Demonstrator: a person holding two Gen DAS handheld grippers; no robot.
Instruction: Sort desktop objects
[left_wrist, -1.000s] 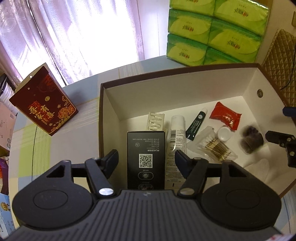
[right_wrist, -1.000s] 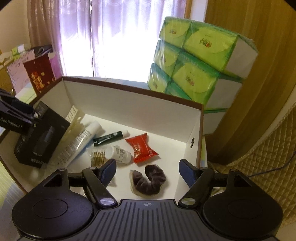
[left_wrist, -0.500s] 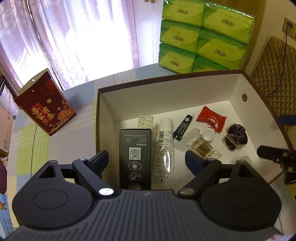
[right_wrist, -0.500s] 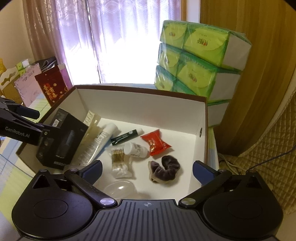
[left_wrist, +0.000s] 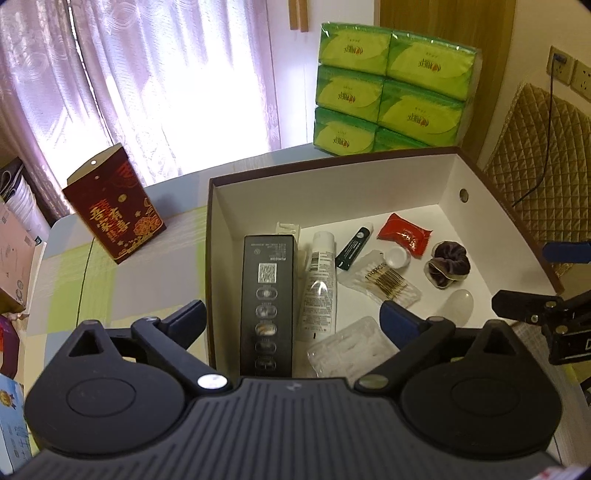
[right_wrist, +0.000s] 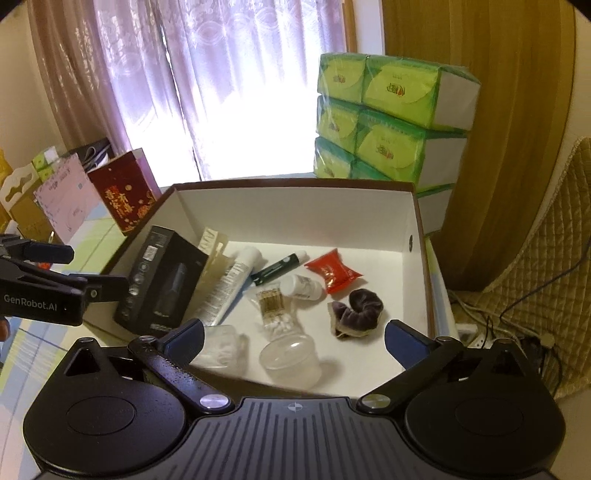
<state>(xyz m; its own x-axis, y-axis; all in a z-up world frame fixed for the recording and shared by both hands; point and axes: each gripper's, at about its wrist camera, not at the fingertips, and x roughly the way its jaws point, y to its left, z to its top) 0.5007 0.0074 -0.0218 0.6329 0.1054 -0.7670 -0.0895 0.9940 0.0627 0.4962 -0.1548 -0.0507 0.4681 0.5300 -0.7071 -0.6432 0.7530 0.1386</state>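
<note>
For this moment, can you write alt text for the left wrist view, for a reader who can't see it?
An open white-lined box on a table holds a tall black carton, a white tube, cotton swabs, a red sachet and a dark scrunchie. The left tongs are opening above it, gripping nothing.

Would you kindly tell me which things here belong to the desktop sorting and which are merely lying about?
Part of the job:
white box
black carton
white tube
green tube
red sachet
cotton swabs
scrunchie

Just lying about:
green tissue packs
red gift bag
curtain
quilted chair
</note>
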